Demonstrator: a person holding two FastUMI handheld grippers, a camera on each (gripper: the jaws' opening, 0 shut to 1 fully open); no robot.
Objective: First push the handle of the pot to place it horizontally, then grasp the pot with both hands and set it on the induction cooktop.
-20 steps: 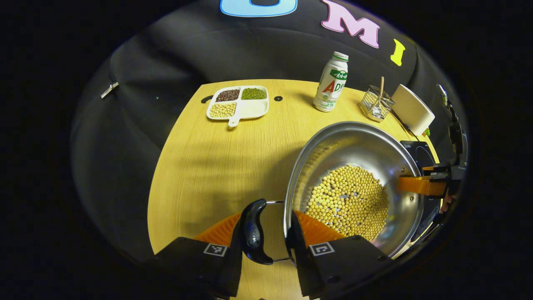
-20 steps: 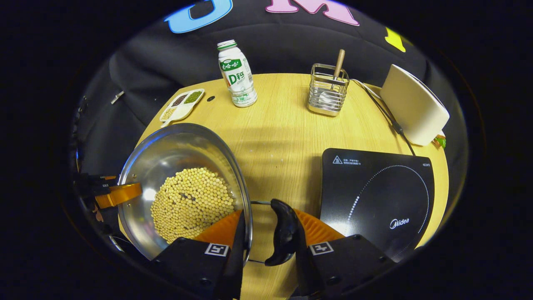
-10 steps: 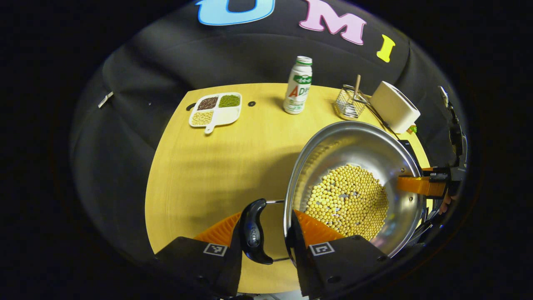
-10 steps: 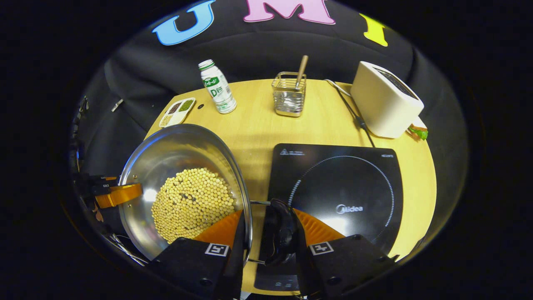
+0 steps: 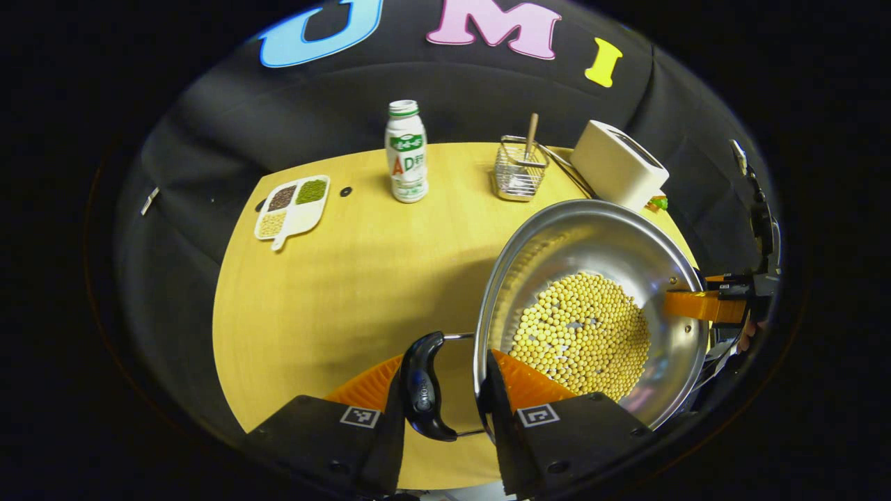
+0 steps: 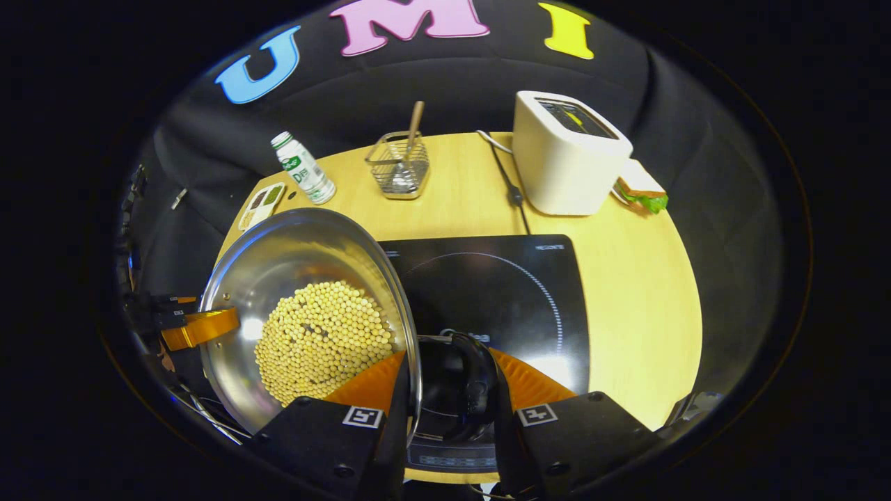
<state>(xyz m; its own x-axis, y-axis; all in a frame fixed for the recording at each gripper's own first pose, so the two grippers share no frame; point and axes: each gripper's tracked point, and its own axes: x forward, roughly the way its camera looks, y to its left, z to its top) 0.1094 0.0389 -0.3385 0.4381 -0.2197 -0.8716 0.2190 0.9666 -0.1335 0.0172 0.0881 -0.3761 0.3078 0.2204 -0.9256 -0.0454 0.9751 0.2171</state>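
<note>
Holding the pot (image 5: pixel 592 306) from both sides, you have each hand-held gripper closed on one of its side handles. In the left gripper view, your left hand-held gripper (image 5: pixel 445 396) has its two fingers drawn in on the black left handle (image 5: pixel 422 386) and the rim beside it: one finger presses the handle's outer face, the other sits inside the rim against the wall. In the right gripper view, your right hand-held gripper (image 6: pixel 449 396) grips the black right handle (image 6: pixel 473 390) the same way, one finger inside the rim and one outside the handle. The far-off right hand-held gripper also appears at the pot's opposite edge in the left gripper view.

The pot is steel, wide and shallow, with a layer of yellow soybeans (image 6: pixel 320 341) over its bottom. It seems to be held above the bench (image 5: pixel 334 278), though the gap beneath it is hard to judge. In the right gripper view the black induction cooktop (image 6: pixel 501 285) lies just beyond and beneath the right handle, partly under the pot's edge.

Farther back on the bench stand a white bottle (image 5: pixel 407 156), a wire holder (image 6: pixel 398 167), a white toaster (image 6: pixel 567 156), and a divided tray of beans (image 5: pixel 292 207).
</note>
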